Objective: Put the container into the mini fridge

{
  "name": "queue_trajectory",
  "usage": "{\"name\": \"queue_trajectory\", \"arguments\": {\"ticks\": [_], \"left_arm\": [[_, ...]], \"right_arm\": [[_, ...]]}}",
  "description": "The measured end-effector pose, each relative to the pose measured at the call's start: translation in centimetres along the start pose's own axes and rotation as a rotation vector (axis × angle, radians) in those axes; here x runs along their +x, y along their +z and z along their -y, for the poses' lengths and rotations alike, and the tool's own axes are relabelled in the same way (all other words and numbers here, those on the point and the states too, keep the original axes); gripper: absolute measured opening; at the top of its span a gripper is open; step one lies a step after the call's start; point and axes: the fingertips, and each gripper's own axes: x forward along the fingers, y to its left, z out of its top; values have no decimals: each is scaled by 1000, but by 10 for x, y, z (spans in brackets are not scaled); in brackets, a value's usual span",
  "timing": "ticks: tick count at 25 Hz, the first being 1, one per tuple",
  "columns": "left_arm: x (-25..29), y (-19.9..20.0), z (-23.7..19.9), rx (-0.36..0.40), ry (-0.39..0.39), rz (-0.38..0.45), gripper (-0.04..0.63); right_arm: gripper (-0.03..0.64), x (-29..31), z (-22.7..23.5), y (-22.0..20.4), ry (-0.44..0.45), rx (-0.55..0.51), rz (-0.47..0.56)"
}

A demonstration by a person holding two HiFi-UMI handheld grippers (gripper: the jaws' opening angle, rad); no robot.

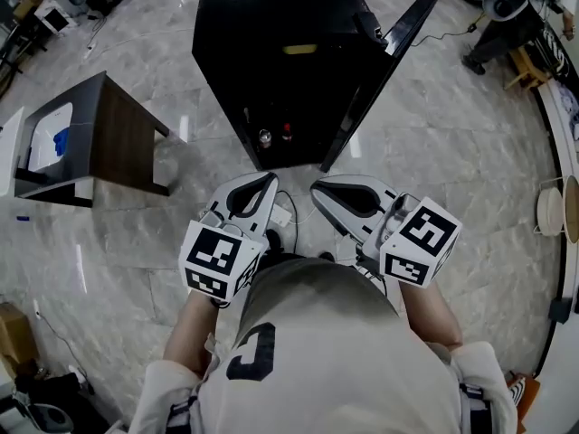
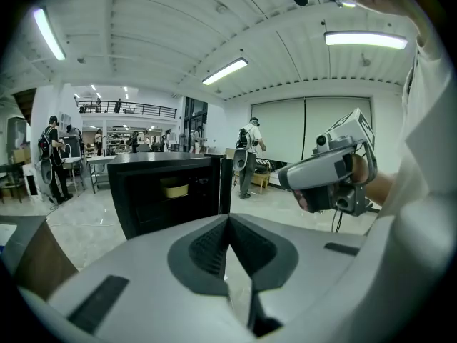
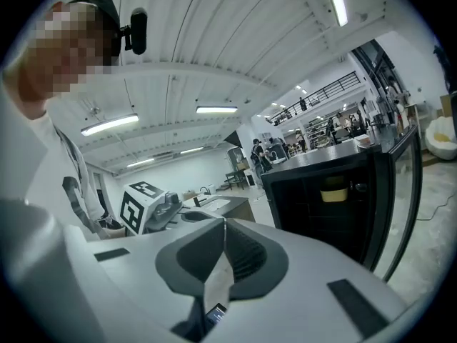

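A black mini fridge (image 1: 271, 52) stands on the floor ahead, its door (image 1: 380, 70) swung open to the right. A yellow container (image 1: 299, 50) sits on a shelf inside; it also shows in the left gripper view (image 2: 173, 189) and the right gripper view (image 3: 333, 192). Both grippers are held side by side close to the person's chest, short of the fridge. My left gripper (image 1: 272, 179) is shut with nothing in it, jaws meeting at the tip (image 2: 228, 220). My right gripper (image 1: 316, 188) is likewise shut and empty (image 3: 224, 224).
A dark low table (image 1: 109, 134) with a white tray and a blue item stands at the left. Small bottles (image 1: 265, 138) sit low in the fridge. A cable (image 1: 448, 33) runs across the marble floor to a stand (image 1: 507, 25) at the upper right. People stand far back in the hall.
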Motion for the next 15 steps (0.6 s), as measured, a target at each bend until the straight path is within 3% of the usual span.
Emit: {"name": "queue_trajectory", "arguments": {"ticks": [9, 15], "left_arm": [[-12, 4, 49, 3, 96, 8, 57], [-41, -11, 58, -32, 226, -24, 57]], "right_arm": [[34, -51, -20, -8, 102, 14, 21], [34, -46, -39, -16, 266, 47, 0]]}}
